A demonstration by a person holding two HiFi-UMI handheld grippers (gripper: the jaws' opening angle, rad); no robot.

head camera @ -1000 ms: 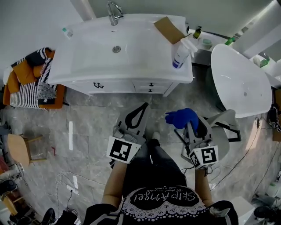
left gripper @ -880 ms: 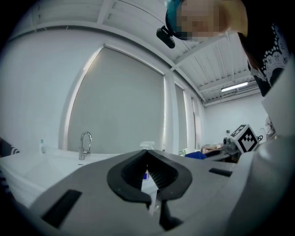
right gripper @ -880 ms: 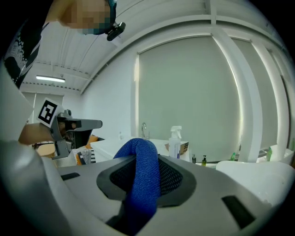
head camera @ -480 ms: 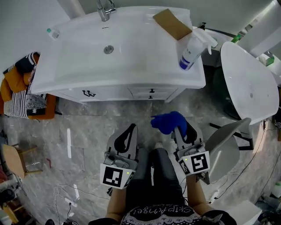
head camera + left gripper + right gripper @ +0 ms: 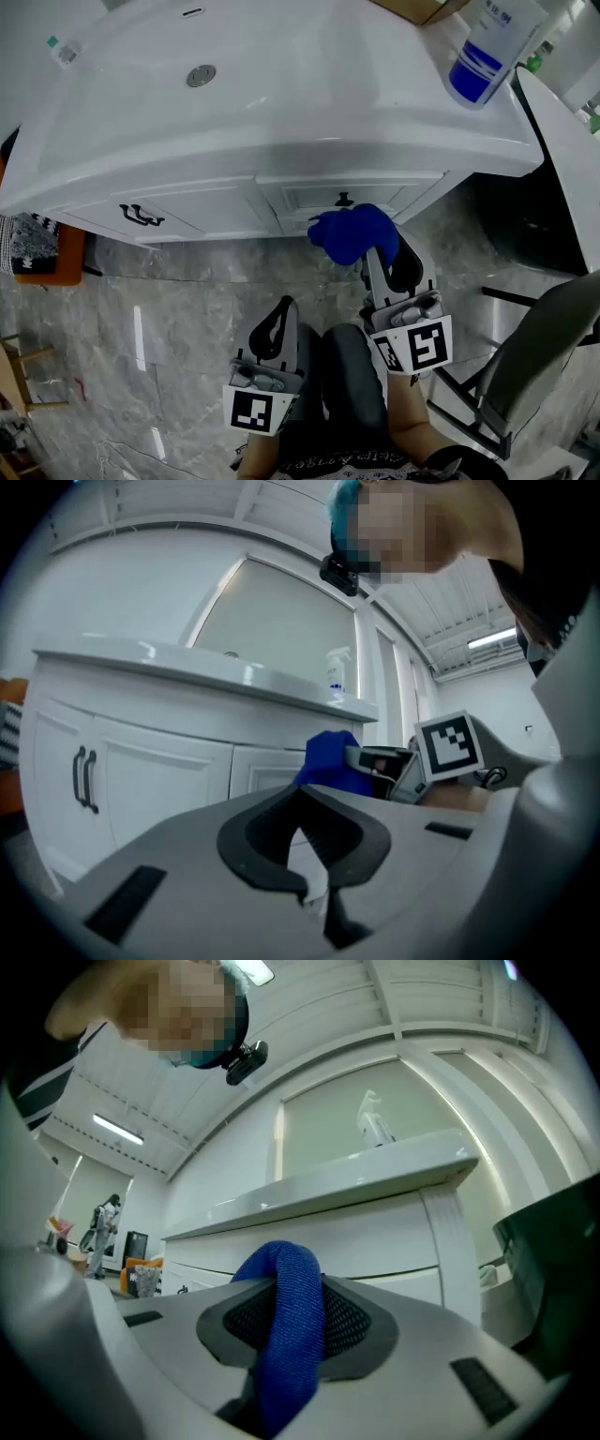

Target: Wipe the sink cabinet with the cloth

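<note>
The right tongs (image 5: 375, 251) are clenched on the blue cloth (image 5: 352, 232), which bunches out past their tips as a soft wad, so that fabric rather than hard plastic would meet the cabinet (image 5: 216, 208). In the right gripper view a fold of cloth (image 5: 286, 1326) stands pinched upright between the pads, a grip that looks firm enough to take rubbing. The wad sits at the drawer front, just below the dark knob (image 5: 343, 199). I cannot tell whether it touches the panel yet. The left tongs (image 5: 284, 305) hang lower and further back, near the person's knee. Their jaws are closed tip to tip on nothing, which I take as being parked out of the way of a one-handed wipe. In the left gripper view the cloth (image 5: 328, 757) shows beyond those tongs (image 5: 302, 794), close to the white front (image 5: 159, 761). The counter (image 5: 394, 141) overhangs the cabinet face, so upward strokes will likely end under that lip. The knob and the door handles (image 5: 141, 216) stick out and call for wiping around. To the left the panels run on wide, with bare floor (image 5: 178, 319) before them. To the right the cabinet corner, a dark gap and a chair (image 5: 539, 361) crowd the way. The bottle (image 5: 483, 56) stands up on the counter, well apart from the cloth.
</note>
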